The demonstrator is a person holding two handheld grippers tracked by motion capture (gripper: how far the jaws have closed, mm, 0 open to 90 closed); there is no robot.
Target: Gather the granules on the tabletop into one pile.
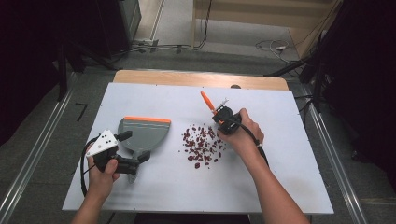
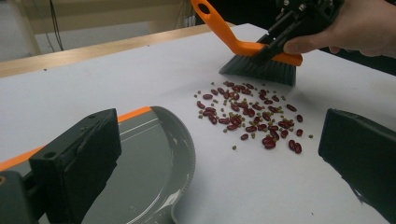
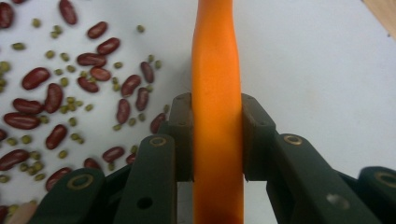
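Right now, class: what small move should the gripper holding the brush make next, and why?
Probably a short sweep toward the dustpan. The right gripper is shut on the brush, whose bristles sit just beyond the scattered beans; the pan waits opposite, with the left gripper around its handle.

Between the dustpan and the spilled beans runs a bare strip of table, open to pass. The brush stands just behind the beans, blocking that side. The table's right half lies open.

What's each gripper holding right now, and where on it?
Right gripper clamps the brush by its orange handle. Left gripper straddles the dustpan handle; whether it grips cannot be told.
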